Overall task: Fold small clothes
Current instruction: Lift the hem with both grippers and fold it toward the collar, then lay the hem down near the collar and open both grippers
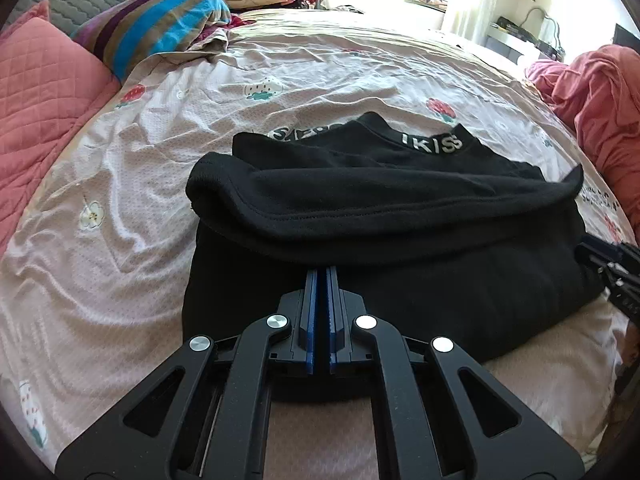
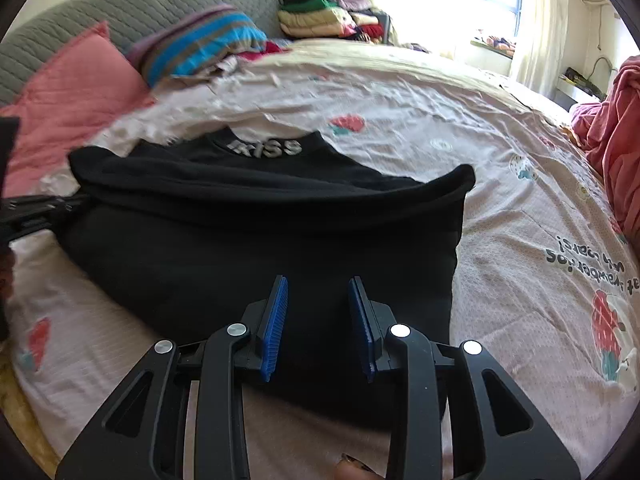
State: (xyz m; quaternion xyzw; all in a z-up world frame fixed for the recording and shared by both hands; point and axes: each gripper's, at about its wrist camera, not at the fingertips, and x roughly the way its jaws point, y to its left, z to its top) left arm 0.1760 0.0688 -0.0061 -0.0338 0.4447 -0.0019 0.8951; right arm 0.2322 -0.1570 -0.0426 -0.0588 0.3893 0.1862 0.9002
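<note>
My left claw [image 1: 322,276], clenched empty, and my right claw [image 2: 318,292], released, hover over the near edge of the half-folded black knit sweater [image 1: 400,216], lying crosswise ahead on the strawberry-print bed sheet [image 1: 160,168].

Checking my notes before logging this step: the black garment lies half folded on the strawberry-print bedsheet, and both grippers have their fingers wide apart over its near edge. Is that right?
Not quite. Only the right gripper has its fingers apart, as the right wrist view shows. The left gripper is shut, its blue pads together, in the left wrist view. The black garment does lie half folded on the strawberry-print bedsheet.
</note>
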